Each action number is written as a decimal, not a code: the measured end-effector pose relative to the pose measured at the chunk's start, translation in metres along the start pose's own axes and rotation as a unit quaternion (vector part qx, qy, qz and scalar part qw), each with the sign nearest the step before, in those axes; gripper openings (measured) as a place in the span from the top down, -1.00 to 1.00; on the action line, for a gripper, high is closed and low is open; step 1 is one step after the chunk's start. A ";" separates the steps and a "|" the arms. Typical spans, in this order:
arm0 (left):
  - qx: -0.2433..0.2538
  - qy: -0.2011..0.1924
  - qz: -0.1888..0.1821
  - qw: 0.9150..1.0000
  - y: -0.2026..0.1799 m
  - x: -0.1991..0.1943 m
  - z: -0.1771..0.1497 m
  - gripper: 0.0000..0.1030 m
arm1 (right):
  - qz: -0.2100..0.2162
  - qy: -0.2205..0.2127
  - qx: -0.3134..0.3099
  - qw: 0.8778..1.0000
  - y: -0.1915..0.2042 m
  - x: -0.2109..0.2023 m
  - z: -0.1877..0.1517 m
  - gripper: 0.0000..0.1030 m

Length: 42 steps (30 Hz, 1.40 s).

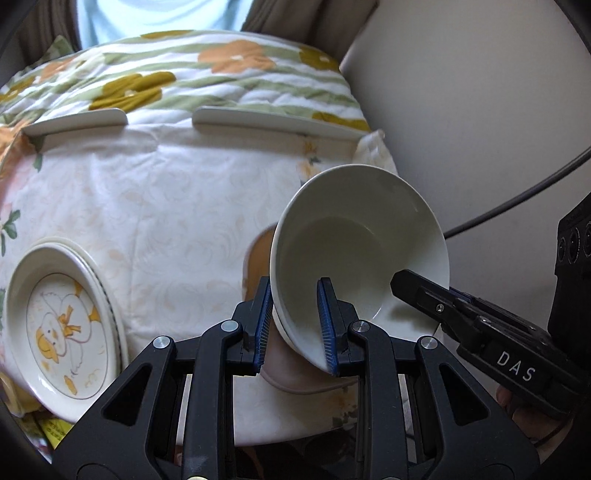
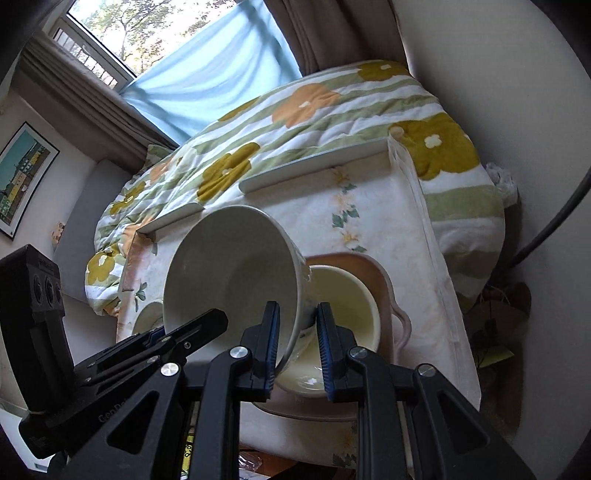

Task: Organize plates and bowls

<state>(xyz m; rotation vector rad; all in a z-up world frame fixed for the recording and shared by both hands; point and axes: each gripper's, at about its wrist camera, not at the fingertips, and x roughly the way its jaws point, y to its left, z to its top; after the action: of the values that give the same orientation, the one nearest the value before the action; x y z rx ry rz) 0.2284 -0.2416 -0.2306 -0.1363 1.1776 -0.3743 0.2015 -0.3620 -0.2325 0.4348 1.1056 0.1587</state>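
A white bowl (image 1: pixel 354 236) hangs tilted above the cloth-covered table (image 1: pixel 166 206), held by both grippers. My left gripper (image 1: pixel 295 321) is shut on its near rim, one blue pad inside and one outside. My right gripper (image 1: pixel 400 282) comes in from the right and clamps the opposite rim. In the right wrist view the same bowl (image 2: pixel 229 280) is pinched by my right gripper (image 2: pixel 297 347), with the left gripper (image 2: pixel 207 325) on its left rim. Under it a cream bowl (image 2: pixel 347 299) sits in a pink tray (image 2: pixel 391 291). A stack of duck-pattern plates (image 1: pixel 62 325) lies at the left.
A floral quilt (image 1: pixel 184 74) is heaped behind the table, past low white edge rails (image 1: pixel 258 118). A pale wall (image 1: pixel 461 129) and a dark cable (image 1: pixel 517 199) are to the right. A window (image 2: pixel 147 29) with a blue curtain is beyond the bed. The floor drops off right of the table.
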 end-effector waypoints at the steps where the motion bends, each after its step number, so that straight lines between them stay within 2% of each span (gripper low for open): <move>1: 0.005 0.007 0.003 1.000 0.001 0.005 0.001 0.58 | -0.002 0.005 0.006 1.000 -0.004 0.004 -0.002 0.64; 10: 0.049 0.041 0.031 0.997 -0.009 0.033 0.001 0.58 | -0.022 0.019 0.020 0.999 -0.024 0.012 -0.019 0.64; 23: 0.109 0.040 0.087 0.989 -0.027 0.045 -0.006 0.58 | -0.049 0.022 0.004 0.999 -0.029 0.016 -0.024 0.64; 42: 0.109 0.037 0.112 0.987 -0.029 0.047 -0.005 0.58 | -0.052 0.031 -0.010 0.998 -0.026 0.016 -0.023 0.64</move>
<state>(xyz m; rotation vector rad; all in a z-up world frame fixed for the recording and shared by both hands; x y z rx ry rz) 0.2332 -0.2845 -0.2650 0.2015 1.2032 -0.3094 0.1861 -0.3742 -0.2651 0.3557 1.1846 0.0929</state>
